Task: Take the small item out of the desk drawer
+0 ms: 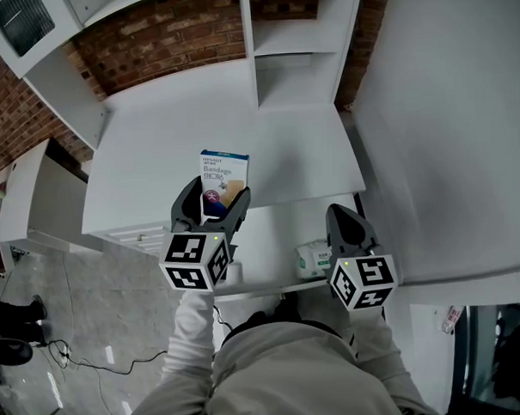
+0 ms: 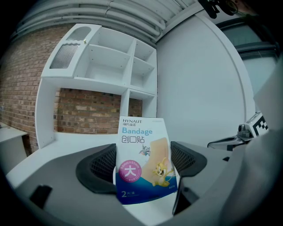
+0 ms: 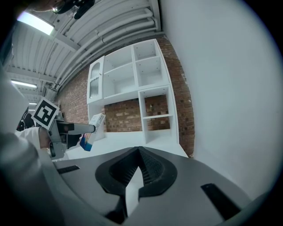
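Observation:
A small white and blue bandage box stands upright between the fingers of my left gripper, which is shut on it just above the front edge of the white desk. In the left gripper view the box fills the gap between both pads. Below the desk edge the white drawer is pulled open. My right gripper hovers over the drawer's right side, jaws closed together with nothing between them. From the right gripper view the box shows at the left.
A soft pack of tissues lies in the drawer near its front right, and a small white object near its front left. White shelving stands at the desk's back against a brick wall. A white wall closes the right side.

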Available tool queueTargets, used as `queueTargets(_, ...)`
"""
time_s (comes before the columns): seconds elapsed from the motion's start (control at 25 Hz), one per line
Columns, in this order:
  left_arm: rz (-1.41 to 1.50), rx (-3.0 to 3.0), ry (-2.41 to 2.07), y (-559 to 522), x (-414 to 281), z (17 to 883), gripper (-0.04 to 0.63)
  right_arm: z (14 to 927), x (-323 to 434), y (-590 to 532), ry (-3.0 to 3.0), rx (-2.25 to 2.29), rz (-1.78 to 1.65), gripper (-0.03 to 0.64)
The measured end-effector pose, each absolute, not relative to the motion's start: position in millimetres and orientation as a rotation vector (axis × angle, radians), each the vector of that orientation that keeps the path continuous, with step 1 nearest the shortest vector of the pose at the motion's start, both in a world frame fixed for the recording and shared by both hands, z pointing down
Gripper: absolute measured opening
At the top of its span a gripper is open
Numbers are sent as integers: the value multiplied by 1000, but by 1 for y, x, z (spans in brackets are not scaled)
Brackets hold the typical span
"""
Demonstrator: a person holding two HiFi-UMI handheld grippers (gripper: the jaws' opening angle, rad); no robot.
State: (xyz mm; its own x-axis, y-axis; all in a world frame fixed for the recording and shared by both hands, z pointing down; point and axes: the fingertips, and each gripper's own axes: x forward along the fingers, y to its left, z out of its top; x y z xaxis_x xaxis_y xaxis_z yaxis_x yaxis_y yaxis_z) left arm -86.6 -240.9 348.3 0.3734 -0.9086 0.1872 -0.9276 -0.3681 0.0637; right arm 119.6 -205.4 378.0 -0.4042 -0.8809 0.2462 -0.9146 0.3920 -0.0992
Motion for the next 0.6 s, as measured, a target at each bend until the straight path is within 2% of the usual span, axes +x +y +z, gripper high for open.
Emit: queueTargets(0.6,163,2467,-1691,-230,-88,340,400,371,126,-197,-2494,1630,305,28)
